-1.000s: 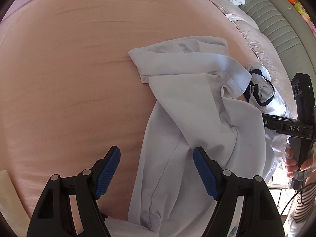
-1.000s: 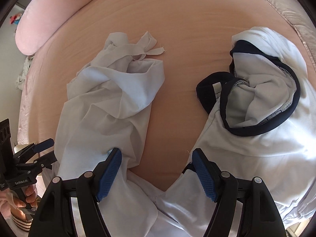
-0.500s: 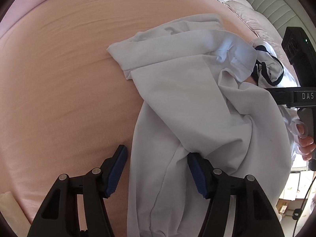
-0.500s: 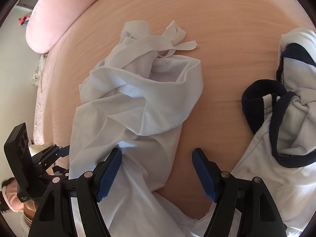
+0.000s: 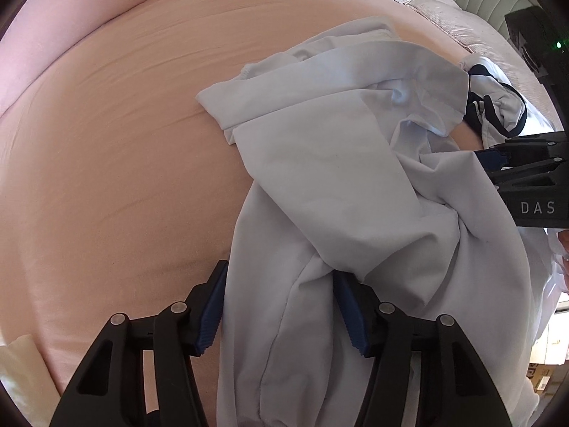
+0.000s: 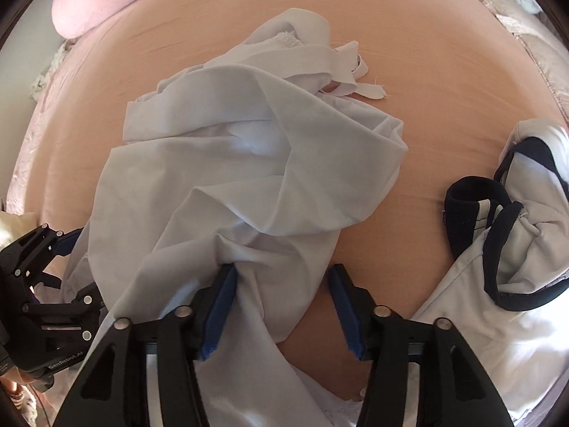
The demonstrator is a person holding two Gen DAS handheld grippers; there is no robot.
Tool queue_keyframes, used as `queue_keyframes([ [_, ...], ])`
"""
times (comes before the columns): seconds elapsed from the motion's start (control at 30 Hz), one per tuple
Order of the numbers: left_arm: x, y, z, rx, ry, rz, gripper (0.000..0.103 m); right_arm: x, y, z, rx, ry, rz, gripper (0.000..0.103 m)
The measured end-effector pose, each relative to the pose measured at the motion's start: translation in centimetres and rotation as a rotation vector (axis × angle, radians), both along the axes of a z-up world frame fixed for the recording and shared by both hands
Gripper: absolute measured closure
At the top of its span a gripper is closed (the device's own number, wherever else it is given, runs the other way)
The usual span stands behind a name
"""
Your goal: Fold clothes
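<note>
Now we count two garments on the pink bed (image 5: 106, 163): both closing tongs, left (image 5: 279, 311) and right (image 6: 282, 306), straddle the white garment (image 5: 320, 178) mid-bed, unclamped; a navy-trimmed shirt (image 6: 505, 284) lies nearer the edge.

Left gripper (image 5: 279, 311) is pointing steeply down, jaws closing, white fabric bunching between the blue pads (image 5: 346, 315); left pad not clearly pressing. Right gripper (image 6: 282, 306) is also pointing steeply down, jaws closing, cloth lying against its left pad, right pad standing clear. Both grippers are working close beside each other.
</note>
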State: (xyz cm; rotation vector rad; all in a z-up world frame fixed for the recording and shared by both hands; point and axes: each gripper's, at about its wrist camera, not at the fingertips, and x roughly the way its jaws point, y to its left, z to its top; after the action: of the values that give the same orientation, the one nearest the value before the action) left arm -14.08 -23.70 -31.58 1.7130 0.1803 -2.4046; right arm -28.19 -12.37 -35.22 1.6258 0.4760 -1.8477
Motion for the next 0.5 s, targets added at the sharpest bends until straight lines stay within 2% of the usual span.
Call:
queue_keyframes([
  [0.03,0.1,0.7,0.1,-0.035,0.002,-0.014,0.048,0.4,-0.3,0.1,0.012,0.016,0.015,0.072],
  [0.07,0.3,1.2,0.1,-0.058,0.007,-0.023,0.051,0.7,-0.5,0.1,0.012,0.018,0.022,0.081],
  [0.1,0.4,1.6,0.2,-0.064,0.012,-0.022,0.057,0.9,-0.6,0.1,0.010,0.016,0.015,0.089],
  [0.17,0.6,2.1,0.4,-0.060,0.024,-0.014,0.067,1.2,-0.8,0.0,0.009,0.013,-0.007,0.095],
  [0.2,0.4,2.3,0.5,-0.061,0.030,-0.015,0.074,1.4,-0.9,0.0,0.017,0.027,-0.015,0.095],
  [0.3,1.2,3.0,0.8,-0.102,0.039,-0.038,0.087,2.2,-1.5,0.3,0.054,0.087,-0.009,0.097],
  [0.43,1.9,3.0,1.2,-0.125,0.020,-0.040,0.091,3.1,-2.1,0.8,0.110,0.162,0.053,0.098],
  [0.5,2.3,2.7,1.4,-0.161,0.004,-0.046,0.092,3.0,-1.8,1.0,0.128,0.177,0.046,0.098],
])
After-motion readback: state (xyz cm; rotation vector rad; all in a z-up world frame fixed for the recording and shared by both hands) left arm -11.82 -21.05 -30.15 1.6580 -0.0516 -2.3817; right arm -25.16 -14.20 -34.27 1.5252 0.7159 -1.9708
